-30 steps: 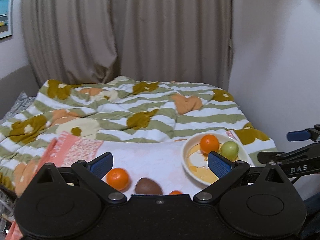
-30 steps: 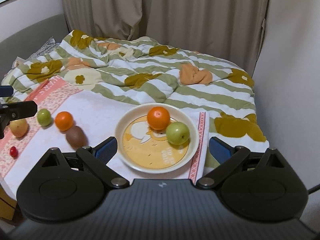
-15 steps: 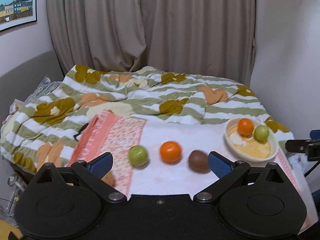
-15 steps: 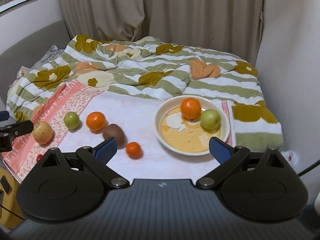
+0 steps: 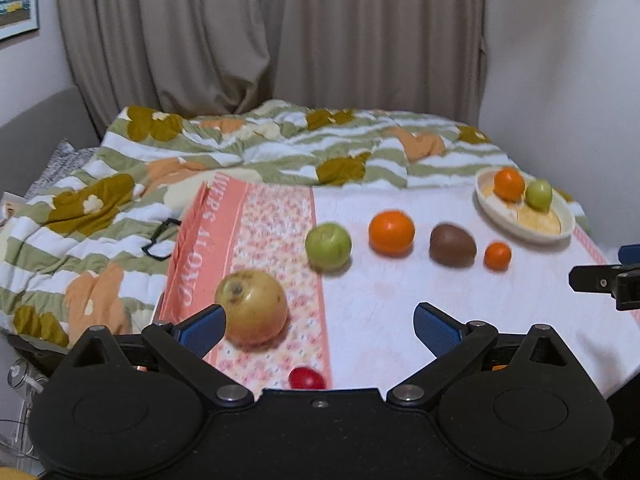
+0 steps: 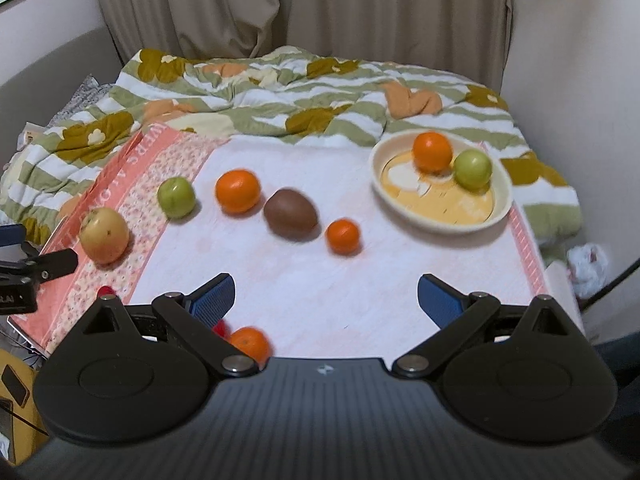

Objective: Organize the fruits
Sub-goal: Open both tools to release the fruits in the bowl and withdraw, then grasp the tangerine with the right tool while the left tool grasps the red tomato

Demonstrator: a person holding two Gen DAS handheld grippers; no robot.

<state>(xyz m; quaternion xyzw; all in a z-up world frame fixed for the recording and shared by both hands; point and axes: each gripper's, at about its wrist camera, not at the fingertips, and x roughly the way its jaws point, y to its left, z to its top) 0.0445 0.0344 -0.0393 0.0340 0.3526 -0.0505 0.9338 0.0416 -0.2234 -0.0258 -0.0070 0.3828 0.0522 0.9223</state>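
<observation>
A cream plate [image 6: 500, 216] at the right holds an orange [image 6: 432, 151] and a green apple [image 6: 473, 168]. On the white towel [image 6: 360, 280] lie a yellow pear [image 5: 253, 307], a green apple [image 5: 328, 245], an orange [image 5: 391, 232], a brown kiwi [image 5: 452, 245], a small tangerine [image 5: 497, 256] and a red cherry tomato [image 5: 306, 378]. Another tangerine [image 6: 250, 343] sits by the right gripper's base. My left gripper [image 5: 320, 326] is open and empty, its left finger beside the pear. My right gripper [image 6: 326, 298] is open and empty over the towel's front.
A striped flowered blanket [image 5: 280, 148] covers the bed behind the towel. Black glasses [image 5: 160, 238] lie on it at the left. Curtains [image 6: 300, 4] hang at the back, a wall [image 6: 580, 60] stands close on the right. The table's front edge is near both grippers.
Both grippers have pulled back and swung left. More loose fruit has come into view: the pear, the cherry tomato and a second tangerine. The fruit has not moved.
</observation>
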